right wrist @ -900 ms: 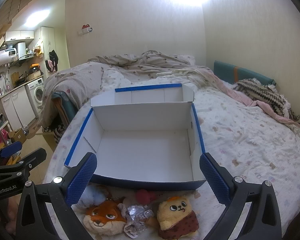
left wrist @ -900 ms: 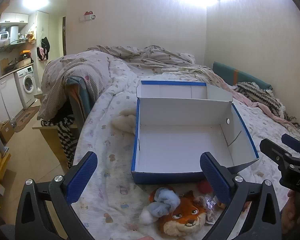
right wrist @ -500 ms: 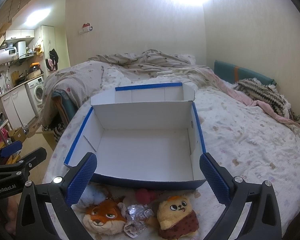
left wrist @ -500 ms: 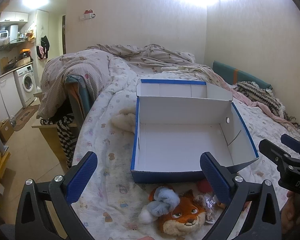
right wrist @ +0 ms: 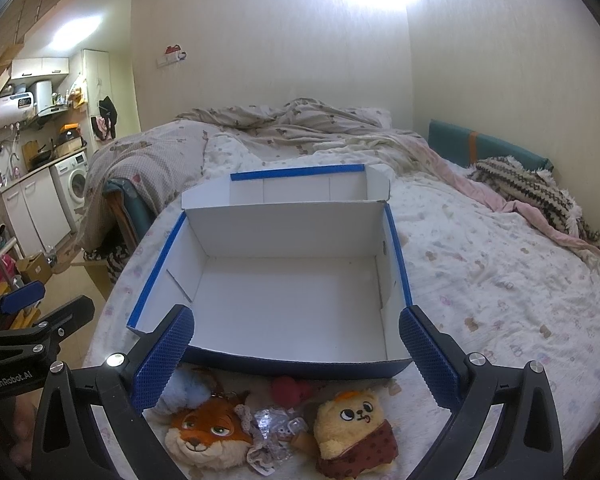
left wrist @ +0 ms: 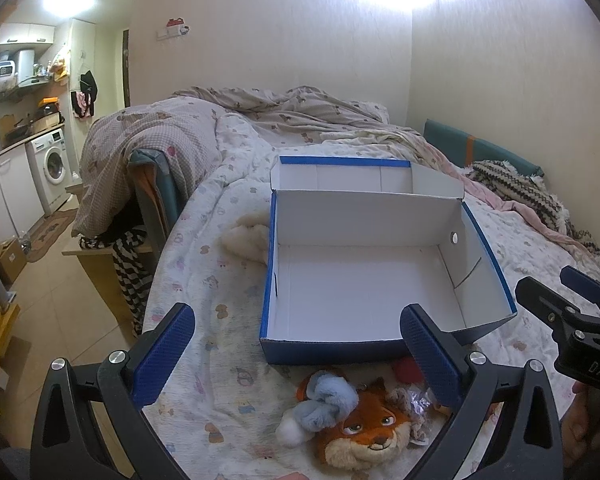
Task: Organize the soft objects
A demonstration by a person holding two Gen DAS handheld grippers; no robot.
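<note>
- Almost nothing has changed over the last second: both views sit a touch differently, the box (right wrist: pixel 284 296) shows slightly lower and nearer in the left wrist view, and no toy has moved.
- That tells me the sorting has not started; this looks like a pause to line up the first pick.
- The left gripper (left wrist: pixel 296 354) is spread wide with nothing between its pads, as it was in the earlier frames.
- The right gripper (right wrist: pixel 296 354) is equally wide apart and carries nothing.
- The box lies open on the bed (right wrist: pixel 500 280) at 12 o'clock from both grippers, with nothing inside it.
- The toys lie at 6 o'clock of the box, near its front wall: fox (right wrist: pixel 208 436), bear (right wrist: pixel 354 430), red ball (right wrist: pixel 290 388), crinkly wrapper (right wrist: pixel 274 428).
- 1 cream plush (left wrist: pixel 246 236) lies at the box's 9 o'clock, touching its wall.
</note>
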